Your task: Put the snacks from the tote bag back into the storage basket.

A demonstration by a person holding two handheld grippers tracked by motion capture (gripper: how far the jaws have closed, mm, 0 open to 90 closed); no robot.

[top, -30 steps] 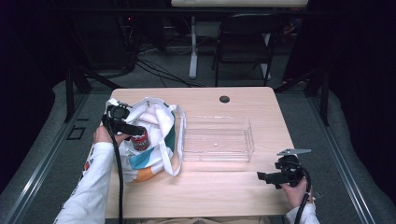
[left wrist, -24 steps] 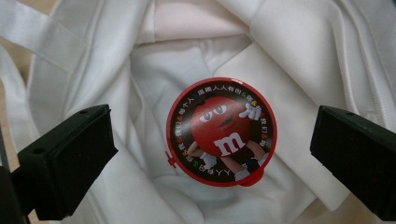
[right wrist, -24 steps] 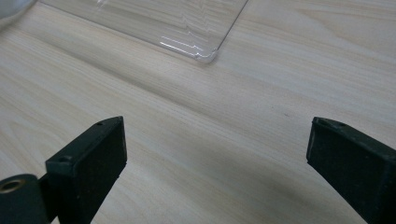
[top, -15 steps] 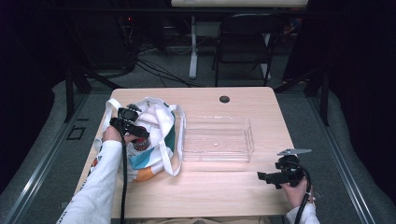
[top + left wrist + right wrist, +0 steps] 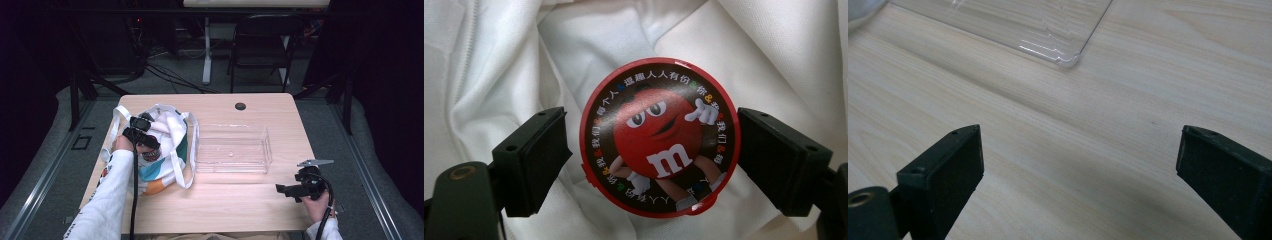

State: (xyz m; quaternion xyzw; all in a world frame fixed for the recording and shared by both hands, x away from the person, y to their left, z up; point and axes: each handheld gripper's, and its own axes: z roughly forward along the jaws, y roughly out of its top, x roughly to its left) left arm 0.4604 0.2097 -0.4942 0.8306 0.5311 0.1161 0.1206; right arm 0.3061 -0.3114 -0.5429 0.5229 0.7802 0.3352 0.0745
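Tin (image 5: 660,137) in bag (image 5: 170,150), left on table (image 5: 235,205) | left claw (image 5: 651,160) apart, jaws flanking its lid, not touching | right claw (image 5: 1083,175) apart over bare table, near tray (image 5: 232,150) | rigid, smooth, likely light; grip the round sides squarely.

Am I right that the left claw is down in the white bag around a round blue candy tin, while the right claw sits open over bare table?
Not quite: the candy tin is red, not blue, as the left gripper view shows. The rest holds: the left claw is in the white bag, its jaws either side of the tin, and the right claw sits open over bare table.
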